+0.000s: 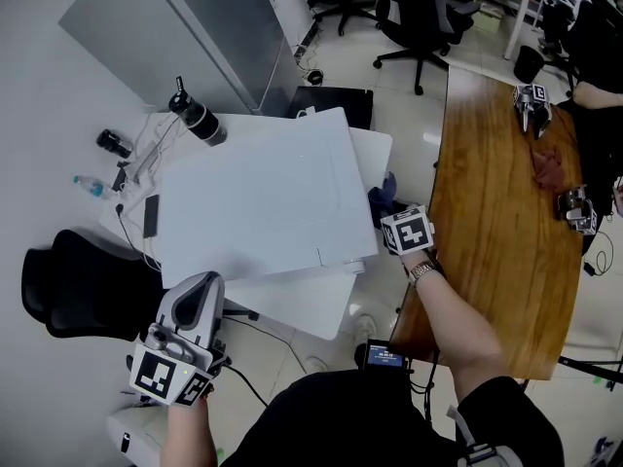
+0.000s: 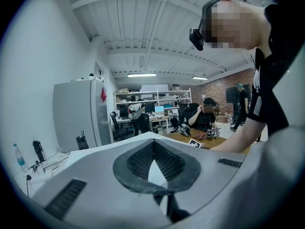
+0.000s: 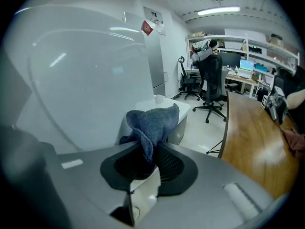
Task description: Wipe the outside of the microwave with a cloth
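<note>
The white microwave stands on a white table, seen from above in the head view. My right gripper is at the microwave's right side, shut on a blue cloth. In the right gripper view the cloth bunches up out of the right gripper, beside the microwave's glossy white wall. My left gripper is near the microwave's front left corner, shut with nothing in it. In the left gripper view the left gripper is shut, with the microwave's white top just beyond it.
A long wooden table runs along the right, with other grippers and a reddish cloth on it. A black bottle, a water bottle and cables lie behind and left of the microwave. A black chair is at left.
</note>
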`<state>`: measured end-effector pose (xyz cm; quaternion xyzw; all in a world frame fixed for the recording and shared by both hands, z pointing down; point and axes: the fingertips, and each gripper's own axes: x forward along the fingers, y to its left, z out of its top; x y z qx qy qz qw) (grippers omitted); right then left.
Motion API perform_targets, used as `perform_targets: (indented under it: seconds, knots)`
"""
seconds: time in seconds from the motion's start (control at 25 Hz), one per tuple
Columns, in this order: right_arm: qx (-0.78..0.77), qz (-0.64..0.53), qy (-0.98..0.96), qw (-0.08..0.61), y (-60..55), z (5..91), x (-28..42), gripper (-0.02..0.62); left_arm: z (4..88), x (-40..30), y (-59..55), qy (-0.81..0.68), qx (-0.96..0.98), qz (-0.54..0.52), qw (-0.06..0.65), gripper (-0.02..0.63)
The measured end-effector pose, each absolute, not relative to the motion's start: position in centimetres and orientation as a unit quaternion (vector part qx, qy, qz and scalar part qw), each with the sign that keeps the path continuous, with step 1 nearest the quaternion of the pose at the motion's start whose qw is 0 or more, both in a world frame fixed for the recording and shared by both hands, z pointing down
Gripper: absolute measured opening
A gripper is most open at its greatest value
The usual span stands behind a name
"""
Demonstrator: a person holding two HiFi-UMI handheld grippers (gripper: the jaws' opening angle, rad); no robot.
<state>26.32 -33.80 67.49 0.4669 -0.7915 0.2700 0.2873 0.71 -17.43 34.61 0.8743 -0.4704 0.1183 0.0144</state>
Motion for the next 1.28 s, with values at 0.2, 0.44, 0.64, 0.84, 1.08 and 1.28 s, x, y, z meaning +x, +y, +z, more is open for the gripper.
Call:
perform_targets:
  seconds: [0.2,0.44,0.64,0.84,1.08,1.28]
  knots:
    - [0.488,0.254,-0.786,0.283,-31.4,65.2,27.5,0.074,34.5,-0.7,-16.1,-0.477,0.873,0.104,0.013,0.005]
    - [0.522,0.225,-0.774,0.277,-27.1,61.3,29.1,0.074,34.4,-2.4,-14.0,-0.472,0.878,0.083,0.011,0.005]
    - [0.543,0.207,-0.763,0.283,-21.9,59.1,28.9,0.074,34.4,-4.5,-11.8,-0.467,0.882,0.066,0.013,0.005]
    - [0.559,0.198,-0.758,0.272,-17.2,57.1,27.5,0.074,34.3,-6.8,-9.5,-0.463,0.885,0.049,0.018,0.005]
    - [0.563,0.182,-0.767,0.249,-12.4,54.4,24.1,0.074,34.5,-9.7,-6.7,-0.463,0.885,0.038,0.021,0.005]
    - [0.531,0.146,-0.798,0.243,-10.1,52.4,17.8,0.075,34.6,-13.1,-4.2,-0.478,0.877,0.032,0.025,0.005]
